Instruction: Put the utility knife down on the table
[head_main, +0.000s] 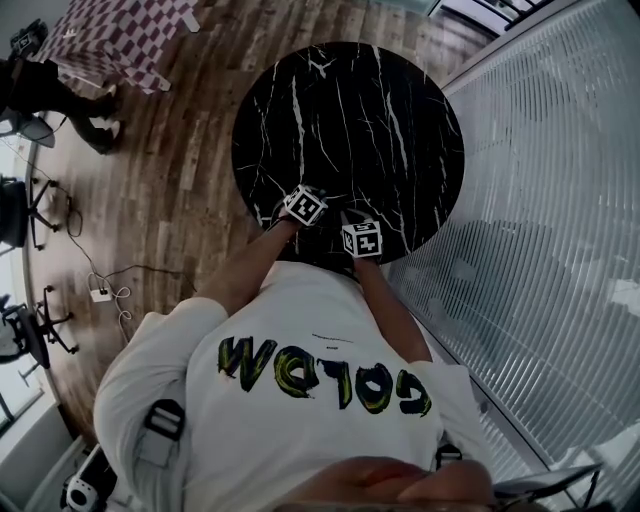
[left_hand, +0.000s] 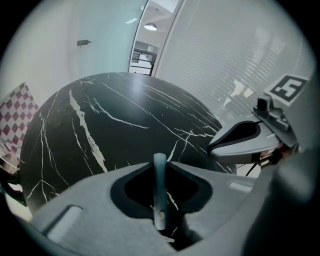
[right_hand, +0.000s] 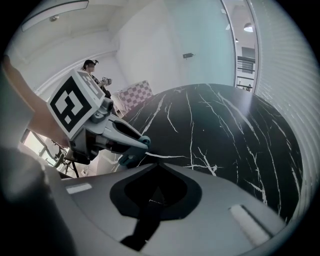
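Site: round black veined surface (left_hand: 100, 115). In the head view both grippers sit over its rim at 6 o'clock.
Left gripper (left_hand: 160, 170): fingers pinched narrow on the knife (left_hand: 159, 200), one pad against each flat side.
Knife: a thin pale bar seen edge-on, lying along the 12-to-6 line between the left fingers. Its end stands just proud of the fingertips at 12 o'clock.
Knife, second check: in the right gripper view a pale stub shows at the left fingers' tips, just above the surface's near rim. No view settles whether it touches.
Right gripper (right_hand: 158, 175): fingers drawn together with nothing visible between them. It stands at 2 o'clock from the left gripper, close beside and apart.
Reason for hold: gripping the flat sides keeps the bar from twisting, and the steep downward pitch aims its free end at the surface.
Reason for right gripper's place: judged to be on standby, as it takes no part in the grip.
Task status: knife not yet laid down, and release is outstanding.
Risk: opening while the knife is this steep may let it tip or skid near the rim. A flatter approach is advisable.
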